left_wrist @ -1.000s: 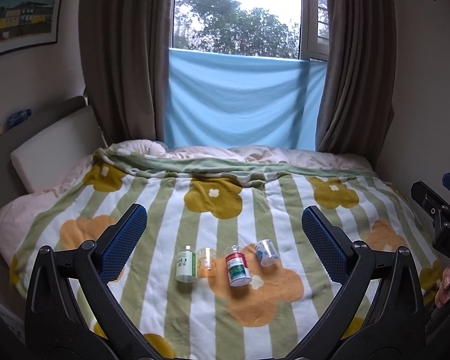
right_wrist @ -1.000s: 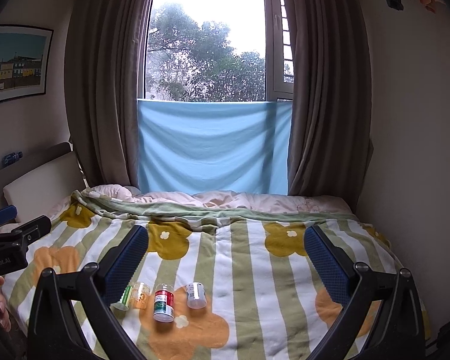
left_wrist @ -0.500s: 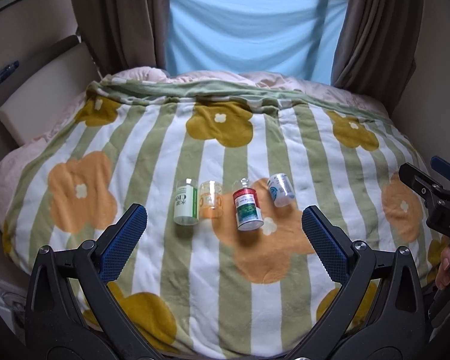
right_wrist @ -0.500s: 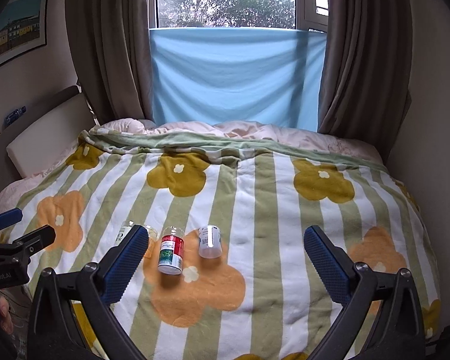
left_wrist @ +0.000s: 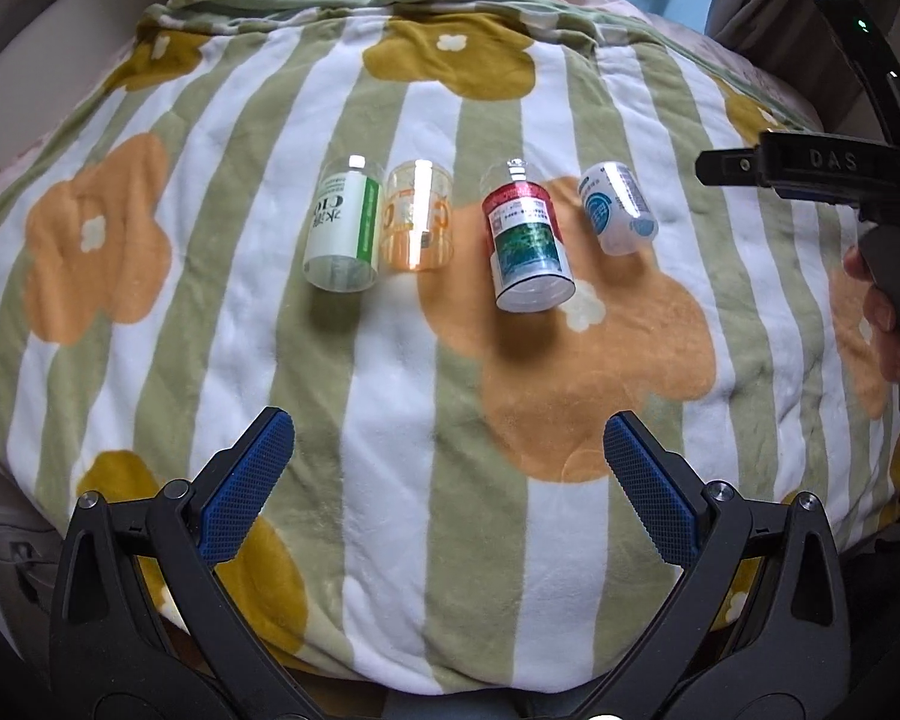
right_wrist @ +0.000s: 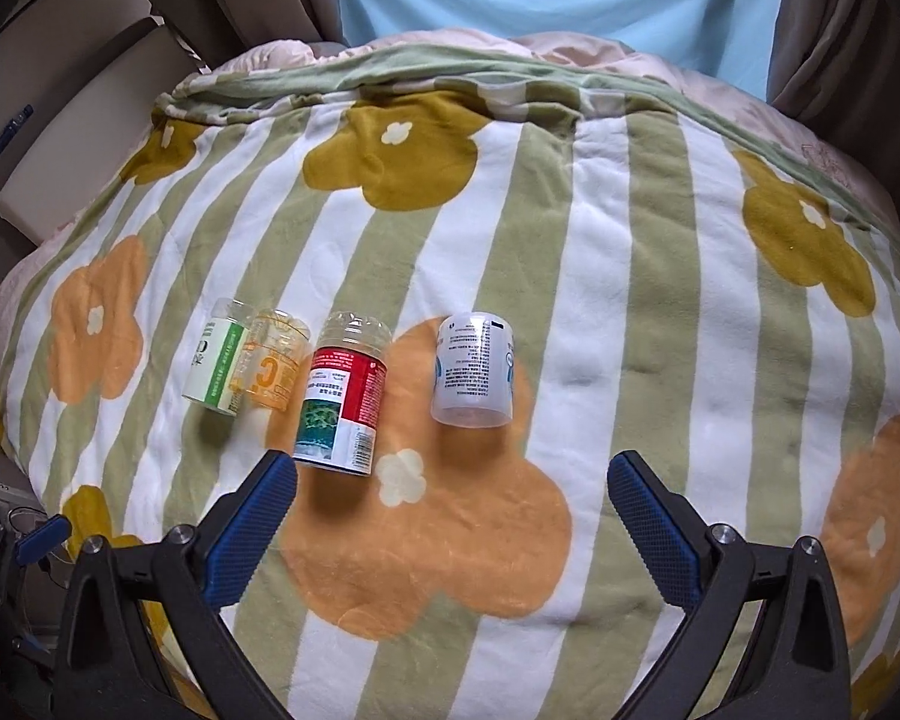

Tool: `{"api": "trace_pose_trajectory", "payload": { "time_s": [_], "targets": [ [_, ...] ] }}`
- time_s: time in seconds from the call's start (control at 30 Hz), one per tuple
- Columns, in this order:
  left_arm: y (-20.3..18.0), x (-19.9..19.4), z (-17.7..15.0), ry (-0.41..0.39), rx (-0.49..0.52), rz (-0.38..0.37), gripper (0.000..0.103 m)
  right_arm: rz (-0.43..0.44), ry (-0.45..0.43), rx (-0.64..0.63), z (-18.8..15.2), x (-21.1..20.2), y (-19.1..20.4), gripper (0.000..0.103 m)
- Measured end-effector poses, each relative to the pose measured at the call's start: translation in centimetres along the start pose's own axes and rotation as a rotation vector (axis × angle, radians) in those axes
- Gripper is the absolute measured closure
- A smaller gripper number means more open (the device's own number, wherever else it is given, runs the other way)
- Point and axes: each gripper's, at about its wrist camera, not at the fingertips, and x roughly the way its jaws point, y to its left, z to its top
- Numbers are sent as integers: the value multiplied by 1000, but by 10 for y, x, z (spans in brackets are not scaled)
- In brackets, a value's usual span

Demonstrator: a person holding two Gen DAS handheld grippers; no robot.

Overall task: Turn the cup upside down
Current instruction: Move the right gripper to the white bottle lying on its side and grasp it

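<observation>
Both tongs, left and right, gape empty; the soft blanket could topple the blue-labelled cup mid-frame.

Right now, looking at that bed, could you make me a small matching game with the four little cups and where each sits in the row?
Column one:
1. green and white cup
2. clear orange cup
3. red-labelled cup
4. white and blue cup

Column two:
a. entirely on the big orange flower of the blanket
b. far right of the row in the left wrist view
c. far left of the row
d. second from left, close against the end cup

Pairs: 1-c, 2-d, 3-a, 4-b
</observation>
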Motion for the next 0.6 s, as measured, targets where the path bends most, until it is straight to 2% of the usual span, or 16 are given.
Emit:
{"api": "trace_pose_trajectory", "payload": {
  "time_s": [0.2, 0.37, 0.43, 0.6],
  "targets": [
    [-3, 48, -25, 92, -3, -2, 0, 14, 142, -10, 47, 88, -12, 0],
    [-7, 82, -37, 143, 6, -15, 0, 12, 234, 16, 67, 143, -15, 0],
    [-7, 91, -37, 152, 12, -7, 0, 4, 257, 32, 70, 156, -16, 5],
    [3, 97, -34, 160, -29, -15, 0, -26, 297, 24, 70, 173, -17, 25]
  ]
}}
